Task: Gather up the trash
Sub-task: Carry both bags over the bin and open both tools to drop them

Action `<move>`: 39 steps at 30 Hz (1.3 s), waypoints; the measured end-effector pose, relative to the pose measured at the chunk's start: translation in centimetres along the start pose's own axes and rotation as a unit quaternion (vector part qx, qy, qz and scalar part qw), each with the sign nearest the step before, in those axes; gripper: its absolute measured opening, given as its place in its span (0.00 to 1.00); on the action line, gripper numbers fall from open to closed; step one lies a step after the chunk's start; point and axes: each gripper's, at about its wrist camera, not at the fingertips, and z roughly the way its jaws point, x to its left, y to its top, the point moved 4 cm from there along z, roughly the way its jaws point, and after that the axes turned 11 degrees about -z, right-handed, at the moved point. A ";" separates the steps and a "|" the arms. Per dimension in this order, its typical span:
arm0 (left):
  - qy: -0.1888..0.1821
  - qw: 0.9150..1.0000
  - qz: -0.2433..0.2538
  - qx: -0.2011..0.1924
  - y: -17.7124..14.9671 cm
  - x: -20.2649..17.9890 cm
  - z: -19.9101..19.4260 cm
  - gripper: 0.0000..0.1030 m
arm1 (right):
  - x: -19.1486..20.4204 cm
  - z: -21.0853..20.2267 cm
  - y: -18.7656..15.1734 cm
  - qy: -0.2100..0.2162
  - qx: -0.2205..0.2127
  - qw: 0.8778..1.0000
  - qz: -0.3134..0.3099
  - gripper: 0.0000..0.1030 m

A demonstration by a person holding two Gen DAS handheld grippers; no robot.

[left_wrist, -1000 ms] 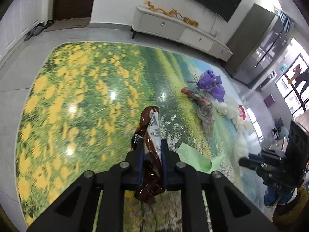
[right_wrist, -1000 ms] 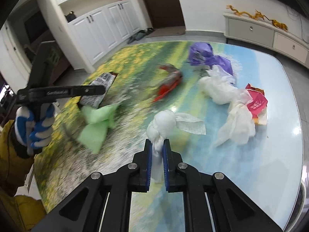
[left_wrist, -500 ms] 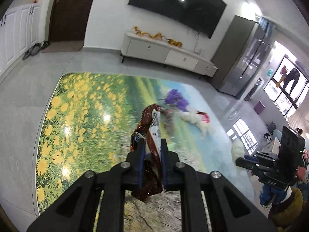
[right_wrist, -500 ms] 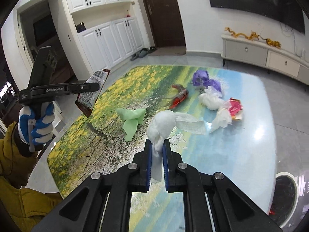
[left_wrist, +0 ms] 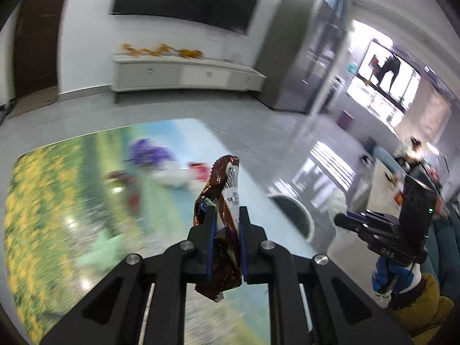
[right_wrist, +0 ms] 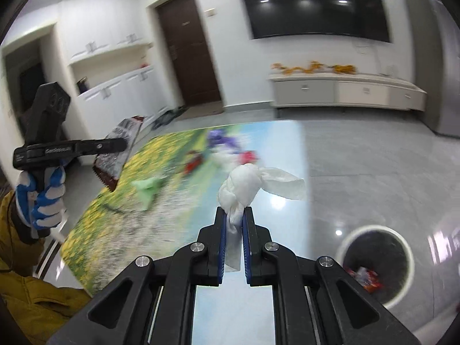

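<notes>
Left gripper: jaws clamped on a crumpled brown snack wrapper, held up in the air above the near part of the table. The wrapper sticks out past the fingertips and hangs below them too. In the right wrist view the same gripper shows at the left edge, gripped by a blue-and-white gloved hand with a mustard-yellow sleeve below it.

Table top: printed with yellow flowers and a green field, heavily blurred. A pale green crumpled piece lies toward the near left edge. Farther in, a red wrapper; beyond it, near the far edge, a purple bag, some white wads and a red-pink packet, close together; details too smeared to tell.

Right gripper: jaws fully closed on the tail of a knotted white tissue wad, which is lifted clear of the table near its right edge, a loose flap trailing to the right.

Floor, right of the table: a white-rimmed round trash bin, dark inside, with a few colourful wrappers at the bottom. It stands just beside the table's right edge.
</notes>
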 end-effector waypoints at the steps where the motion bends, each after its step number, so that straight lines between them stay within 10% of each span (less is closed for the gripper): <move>1: -0.007 1.000 0.010 0.010 0.4 -1.5 1.4 0.12 | -1.4 -0.1 -0.5 -0.012 0.001 1.000 0.009 0.10; 13: -0.045 0.986 0.084 0.135 2.3 -15.7 21.7 0.13 | -19.0 4.6 -9.2 -0.100 0.072 0.982 0.143 0.11; 24: -0.059 0.974 0.069 0.206 0.3 -19.6 34.6 0.17 | -26.5 9.8 -14.1 -0.112 0.127 0.965 0.203 0.24; 27: -0.059 0.973 0.061 0.217 -0.3 -19.8 36.4 0.32 | -27.2 10.4 -14.9 -0.121 0.139 0.960 0.212 0.43; 39: -0.049 0.981 0.111 0.149 -1.1 -21.6 30.6 0.36 | -25.7 6.0 -13.7 -0.151 0.102 0.961 0.208 0.43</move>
